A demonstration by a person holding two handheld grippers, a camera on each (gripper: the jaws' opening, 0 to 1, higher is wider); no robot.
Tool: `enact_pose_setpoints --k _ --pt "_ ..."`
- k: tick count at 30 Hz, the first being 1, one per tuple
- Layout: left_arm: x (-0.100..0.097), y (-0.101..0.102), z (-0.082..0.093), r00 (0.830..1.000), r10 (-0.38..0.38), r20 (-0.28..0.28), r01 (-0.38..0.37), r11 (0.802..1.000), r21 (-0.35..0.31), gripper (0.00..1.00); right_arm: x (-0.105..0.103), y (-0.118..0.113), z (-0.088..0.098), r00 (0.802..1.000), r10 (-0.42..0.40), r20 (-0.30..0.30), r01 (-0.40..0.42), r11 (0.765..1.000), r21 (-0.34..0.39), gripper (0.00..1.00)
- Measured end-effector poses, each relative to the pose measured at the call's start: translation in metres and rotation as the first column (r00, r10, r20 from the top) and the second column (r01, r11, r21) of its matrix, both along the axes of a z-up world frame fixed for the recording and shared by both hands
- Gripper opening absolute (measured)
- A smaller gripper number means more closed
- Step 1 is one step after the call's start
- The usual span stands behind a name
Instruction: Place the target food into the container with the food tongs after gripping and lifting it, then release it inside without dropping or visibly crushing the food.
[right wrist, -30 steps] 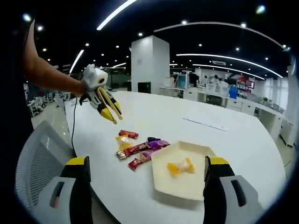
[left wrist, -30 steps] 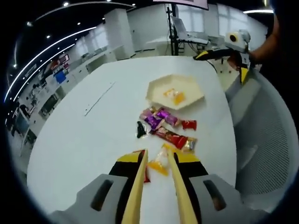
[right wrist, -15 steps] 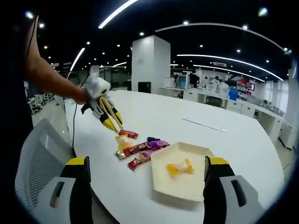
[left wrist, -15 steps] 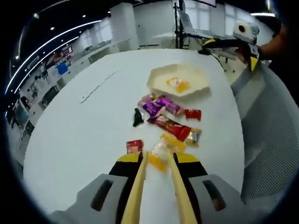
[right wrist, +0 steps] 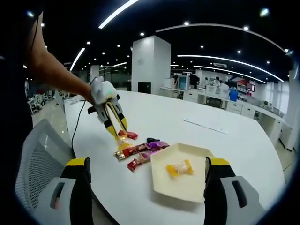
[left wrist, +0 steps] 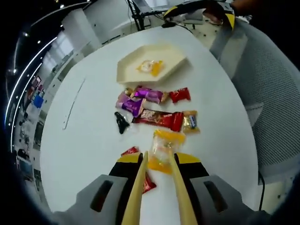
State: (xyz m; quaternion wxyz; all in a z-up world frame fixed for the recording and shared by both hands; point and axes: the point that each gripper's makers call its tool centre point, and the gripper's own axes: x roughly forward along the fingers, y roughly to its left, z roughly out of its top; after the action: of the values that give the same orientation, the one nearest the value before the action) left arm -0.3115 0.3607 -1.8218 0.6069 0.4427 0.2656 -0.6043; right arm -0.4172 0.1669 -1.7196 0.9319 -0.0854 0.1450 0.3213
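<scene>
**Tongs closing on a yellow candy**

The left gripper [left wrist: 158, 161] is working a pair of wooden food tongs [left wrist: 140, 187]. The tong tips are squeezing in close on a yellow wrapped candy [left wrist: 162, 149], which is sitting at the near end of the candy pile on the white table [left wrist: 89, 140]. I cannot tell if the candy is lifting off the table. Next to it are lying a red candy bar [left wrist: 159, 118], purple candies [left wrist: 140, 98] and a small red candy [left wrist: 180, 95]. The writing on the wrappers is too small to read. Farther away the cream tray [left wrist: 140, 75] is holding another yellow candy [left wrist: 151, 67]. The right gripper [right wrist: 146, 187] is hanging wide open, holding nothing, near the tray.
</scene>
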Motion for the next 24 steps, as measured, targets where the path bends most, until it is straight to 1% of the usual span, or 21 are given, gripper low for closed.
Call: enact_pose_setpoints --k 4,5,7,8,10,11,12,13,14,16,19,20,22,23,24 --pt "0.005 -0.005 0.001 1.000 -0.004 -0.019 0.003 1.000 -0.009 0.23 0.001 -0.001 0.000 1.000 -0.005 0.001 0.005 1.000 0.004 1.00" --pt "0.003 -0.006 0.000 0.999 -0.007 -0.037 0.007 1.000 -0.008 0.23 0.001 -0.002 0.001 1.000 -0.007 0.003 0.007 1.000 0.005 1.00" --pt "0.001 -0.007 -0.002 0.999 -0.014 -0.049 0.014 1.000 -0.003 0.23 0.001 -0.002 0.001 1.000 -0.010 0.001 0.010 1.000 0.010 1.00" --pt "-0.003 -0.007 -0.002 0.998 -0.024 -0.064 0.024 1.000 -0.002 0.23 0.001 -0.003 0.001 1.000 -0.012 0.001 0.012 1.000 0.010 1.00" --pt "-0.003 -0.009 -0.002 0.998 -0.031 -0.060 0.031 1.000 0.001 0.23 0.001 -0.003 0.001 1.000 -0.014 0.002 0.014 1.000 0.013 1.00" --pt "-0.004 -0.010 -0.002 0.997 -0.032 -0.072 0.032 0.999 0.002 0.23 0.002 -0.003 0.001 1.000 -0.016 0.000 0.016 1.000 0.013 1.00" --pt "-0.008 -0.011 -0.004 0.994 -0.032 -0.103 0.032 0.999 0.002 0.23 0.002 -0.003 0.001 1.000 -0.017 0.000 0.017 1.000 0.016 1.00" --pt "-0.011 -0.011 -0.005 0.992 -0.035 -0.121 0.036 0.999 0.011 0.23 0.002 -0.003 0.001 1.000 -0.018 -0.001 0.018 1.000 0.018 1.00" --pt "-0.010 -0.013 -0.005 0.993 -0.042 -0.114 0.043 0.999 0.004 0.23 0.002 -0.004 0.001 1.000 -0.019 -0.002 0.019 1.000 0.017 1.00" --pt "-0.009 -0.015 -0.005 0.992 -0.043 -0.119 0.045 0.999 0.013 0.23 0.002 -0.003 0.001 1.000 -0.018 -0.002 0.018 1.000 0.020 1.00" --pt "-0.012 -0.016 -0.006 0.988 -0.028 -0.149 0.030 0.999 0.012 0.22 0.002 -0.003 0.001 1.000 -0.018 -0.003 0.018 1.000 0.019 1.00" --pt "-0.013 -0.017 -0.006 0.986 -0.008 -0.166 0.010 1.000 0.012 0.22 0.002 -0.003 0.001 1.000 -0.019 -0.004 0.019 1.000 0.020 1.00" --pt "-0.015 -0.019 -0.006 0.984 0.004 -0.175 -0.002 1.000 0.009 0.20 0.002 -0.004 0.001 1.000 -0.022 -0.004 0.022 1.000 0.019 1.00" --pt "-0.013 -0.018 -0.006 0.986 0.019 -0.168 -0.017 1.000 0.015 0.19 0.002 -0.004 0.001 1.000 -0.023 -0.005 0.023 0.999 0.021 1.00" --pt "-0.013 -0.018 -0.006 0.983 0.045 -0.177 -0.044 0.999 0.008 0.19 0.002 -0.004 0.001 1.000 -0.025 -0.004 0.025 0.999 0.021 1.00"
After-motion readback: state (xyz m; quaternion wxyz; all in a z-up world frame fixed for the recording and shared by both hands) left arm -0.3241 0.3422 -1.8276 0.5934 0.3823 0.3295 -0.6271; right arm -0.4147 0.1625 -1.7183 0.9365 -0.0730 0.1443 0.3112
